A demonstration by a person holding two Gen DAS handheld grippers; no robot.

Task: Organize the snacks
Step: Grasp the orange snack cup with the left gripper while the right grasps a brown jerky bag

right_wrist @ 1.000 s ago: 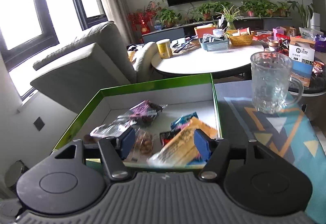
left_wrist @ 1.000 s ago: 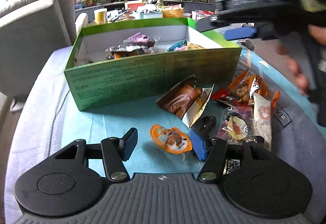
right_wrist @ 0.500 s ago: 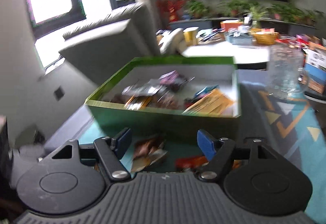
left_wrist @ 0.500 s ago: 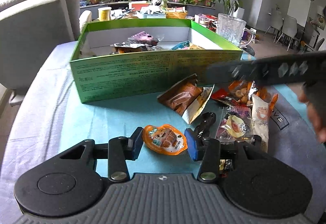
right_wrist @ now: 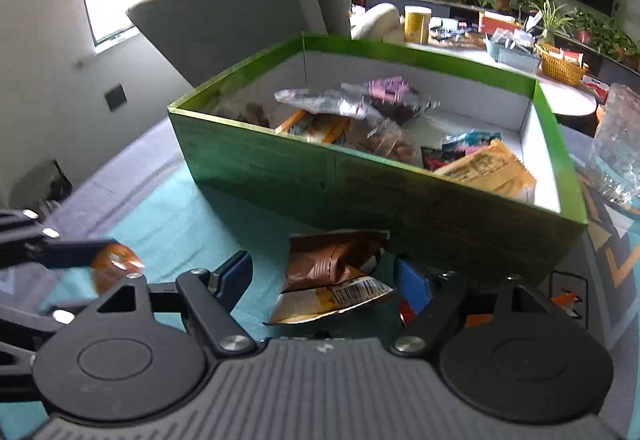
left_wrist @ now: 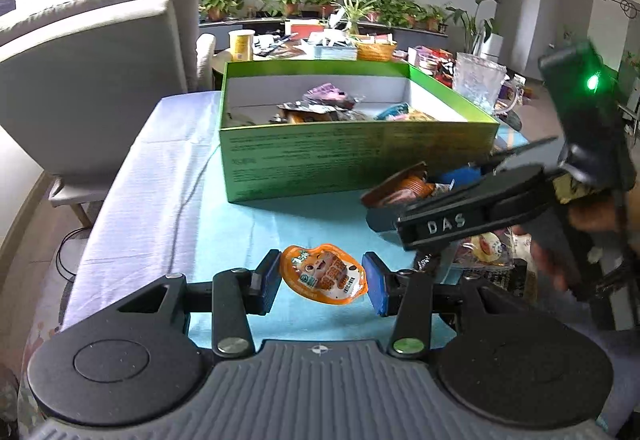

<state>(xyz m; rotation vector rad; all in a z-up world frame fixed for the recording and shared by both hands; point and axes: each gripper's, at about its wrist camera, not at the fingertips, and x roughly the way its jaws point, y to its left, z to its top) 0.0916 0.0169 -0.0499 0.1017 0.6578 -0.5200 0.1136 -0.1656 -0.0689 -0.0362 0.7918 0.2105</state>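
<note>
two claws, two snacks. left gripper (left_wrist: 322, 282) is clamped on the orange pouch (left_wrist: 323, 274), lifted. right gripper (right_wrist: 322, 280) is opening round the brown packet (right_wrist: 334, 272), right between its pads, long axis pointing ahead at the green box (right_wrist: 360, 176).

Orange snack pouch (left_wrist: 323, 275) off the cloth — green box (left_wrist: 352, 164) open, half-filled.

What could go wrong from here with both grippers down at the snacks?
1. The left gripper holds the orange packet only by its edges; it may slip on the way to the green box.
2. The right gripper, jaws opening, straddles the brown packet right against the box wall, so a finger could hit it.
3. The grippers sit close together and could collide.
</note>
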